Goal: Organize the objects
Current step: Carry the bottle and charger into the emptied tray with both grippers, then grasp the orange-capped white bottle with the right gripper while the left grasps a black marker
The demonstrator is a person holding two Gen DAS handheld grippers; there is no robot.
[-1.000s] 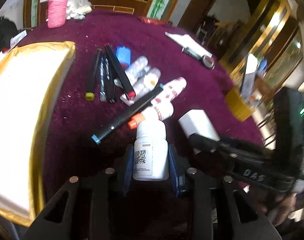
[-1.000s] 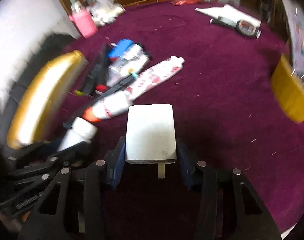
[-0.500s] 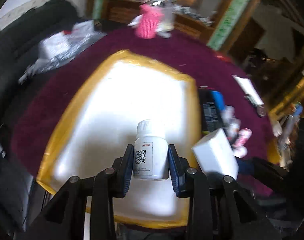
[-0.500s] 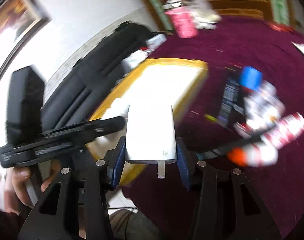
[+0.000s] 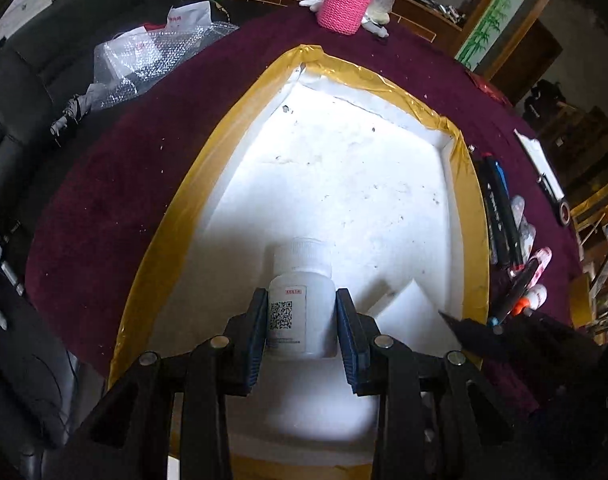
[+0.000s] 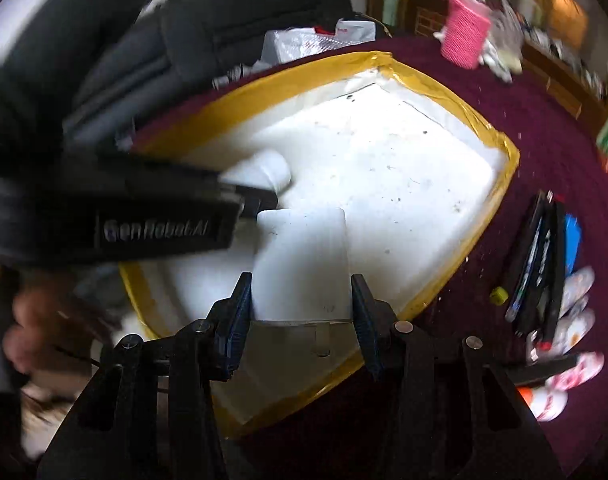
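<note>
Lettering on left gripper [image 6: 264, 200] reads, seemingly, "GenRobot.AI"; bottle [image 5: 300, 304] bears QR label

White bottle [image 5: 300, 300], white charger [image 6: 302, 268] over foam box [image 5: 343, 168]

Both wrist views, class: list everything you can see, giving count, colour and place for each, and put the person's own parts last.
Foam box: one, white with yellow-taped rim, on the table.
Table cloth: one, maroon, under everything.
Pill bottle: one, white, between the left gripper's pads over the box.
Charger block: one, white, between the right gripper's pads over the box.
Markers: several, black, right of the box.
Printed tubes: a few, white and red, beside the markers.
Knitted cup: one, pink, far edge.
Bubble wrap: one heap, clear, far left.
Left gripper: black.
Right gripper: black.
Hand: one, lower left of the right wrist view.
</note>
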